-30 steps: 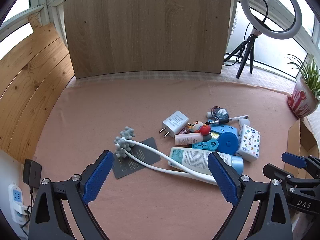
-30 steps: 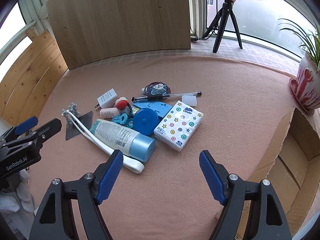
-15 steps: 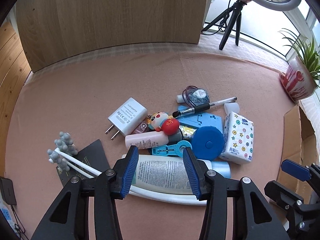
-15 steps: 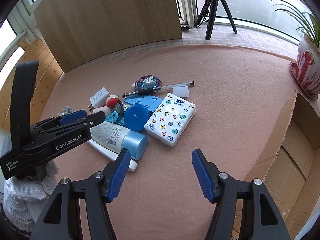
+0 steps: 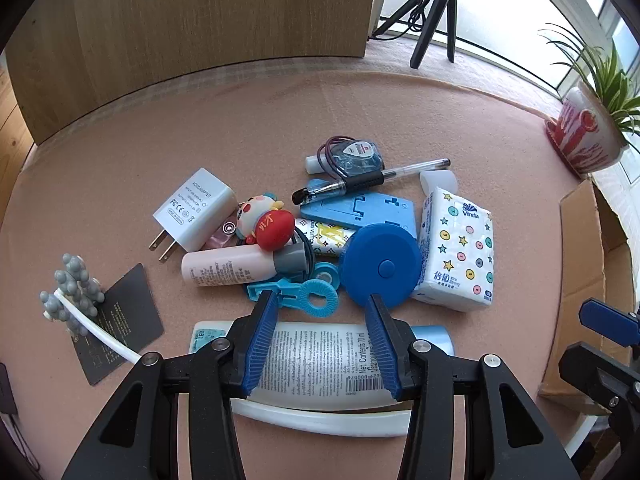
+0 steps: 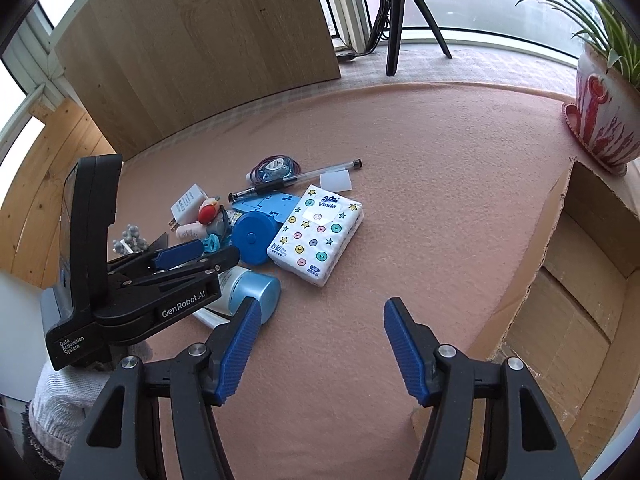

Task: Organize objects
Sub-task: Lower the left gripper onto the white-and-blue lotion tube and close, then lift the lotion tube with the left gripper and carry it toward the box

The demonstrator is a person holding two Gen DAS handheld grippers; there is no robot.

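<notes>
A pile of small objects lies on the pink mat. My left gripper (image 5: 322,304) is open, its blue pads on either side of a white tube with a light blue cap (image 5: 316,360), just above it; it also shows in the right wrist view (image 6: 192,254). Beyond the tube lie a blue round tape measure (image 5: 380,266), a Vinda tissue pack (image 5: 460,248), a white charger (image 5: 192,208), a toy figure (image 5: 266,220), a pink tube (image 5: 224,268) and a pen (image 5: 372,178). My right gripper (image 6: 320,312) is open and empty over bare mat, right of the pile.
A cardboard box (image 6: 580,280) stands open at the right edge of the mat. A potted plant (image 6: 604,116) and a tripod (image 6: 400,12) stand behind. A wooden board (image 5: 192,32) leans at the back. A white massager stick (image 5: 96,328) lies on a black card (image 5: 116,324).
My left gripper has moved forward and down over the white tube and narrowed its jaws. My right gripper has shifted slightly and stayed open.
</notes>
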